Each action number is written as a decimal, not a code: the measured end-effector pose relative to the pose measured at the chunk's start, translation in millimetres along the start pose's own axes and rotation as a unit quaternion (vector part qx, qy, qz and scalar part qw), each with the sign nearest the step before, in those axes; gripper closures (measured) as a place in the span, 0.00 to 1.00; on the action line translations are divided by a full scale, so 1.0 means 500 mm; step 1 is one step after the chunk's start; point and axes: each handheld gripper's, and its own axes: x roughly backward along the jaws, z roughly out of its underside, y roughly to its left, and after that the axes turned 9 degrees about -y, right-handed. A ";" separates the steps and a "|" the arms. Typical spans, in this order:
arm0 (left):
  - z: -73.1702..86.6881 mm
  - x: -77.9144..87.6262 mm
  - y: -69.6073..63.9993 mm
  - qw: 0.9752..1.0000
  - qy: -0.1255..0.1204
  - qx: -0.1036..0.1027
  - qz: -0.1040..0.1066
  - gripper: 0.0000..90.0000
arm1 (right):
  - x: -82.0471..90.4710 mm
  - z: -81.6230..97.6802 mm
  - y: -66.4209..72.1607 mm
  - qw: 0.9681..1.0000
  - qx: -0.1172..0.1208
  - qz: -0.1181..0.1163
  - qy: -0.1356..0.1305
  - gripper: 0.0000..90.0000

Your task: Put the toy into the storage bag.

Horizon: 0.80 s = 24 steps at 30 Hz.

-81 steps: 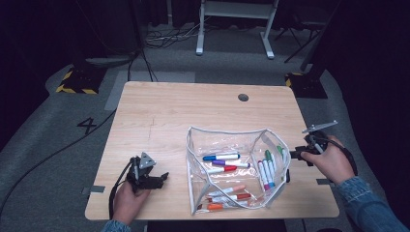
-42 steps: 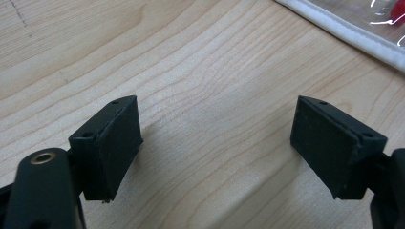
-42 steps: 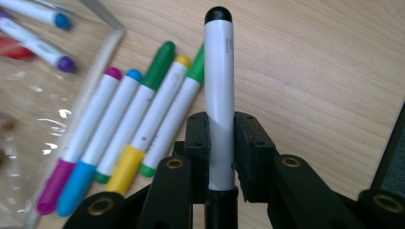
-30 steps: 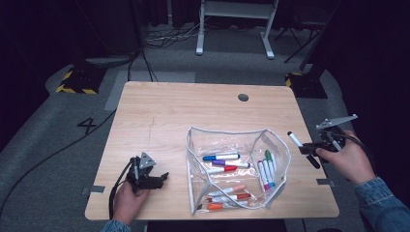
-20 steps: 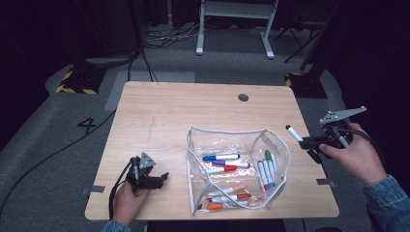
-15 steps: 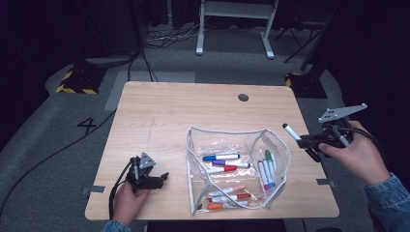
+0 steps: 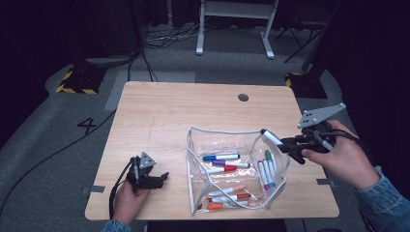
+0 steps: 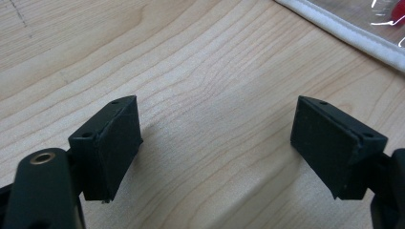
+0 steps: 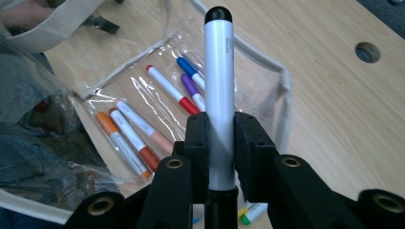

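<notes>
Right gripper view: a white marker with a black cap (image 9: 218, 95) stands lengthwise between the two black jaws of the right gripper (image 9: 220, 143), which pinch its barrel from both sides; the capped end points away from the camera. In the high view the same marker (image 7: 271, 137) is held above the right-hand rim of the clear pouch (image 7: 193, 159), its cap toward the pouch's open top, and the right gripper (image 7: 292, 144) sits in the person's right hand (image 7: 338, 157) just off the table's right edge.

The pouch lies open on the wooden table (image 7: 164, 111), near its front edge. Inside it lie several markers: a blue one (image 7: 221, 157), a purple one (image 7: 229, 164) and a red one (image 7: 220, 169) side by side near the middle, a green one (image 7: 268, 157) with others along the right wall, and orange ones (image 7: 227, 193) toward the front.

Left gripper view: the left gripper (image 8: 217, 148) rests low over bare wood, its jaws spread wide with nothing between them; a strip of the pouch's white edging (image 8: 344, 33) crosses the upper right corner. In the high view the left gripper (image 7: 162, 179) is held at the table's front left, well apart from the pouch.
</notes>
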 end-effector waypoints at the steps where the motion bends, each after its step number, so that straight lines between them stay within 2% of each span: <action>1: 0.000 0.000 0.000 1.000 -0.001 0.001 0.000 0.20 | -0.005 -0.005 0.005 1.000 0.006 -0.005 0.001 0.85; 10: 0.000 0.000 0.000 1.000 -0.001 0.001 0.000 0.20 | -0.050 -0.045 0.051 0.998 0.042 -0.037 0.016 0.85; 24: 0.000 0.000 0.000 1.000 -0.001 0.001 -0.001 0.20 | -0.130 -0.074 0.113 0.992 0.081 -0.083 0.055 0.85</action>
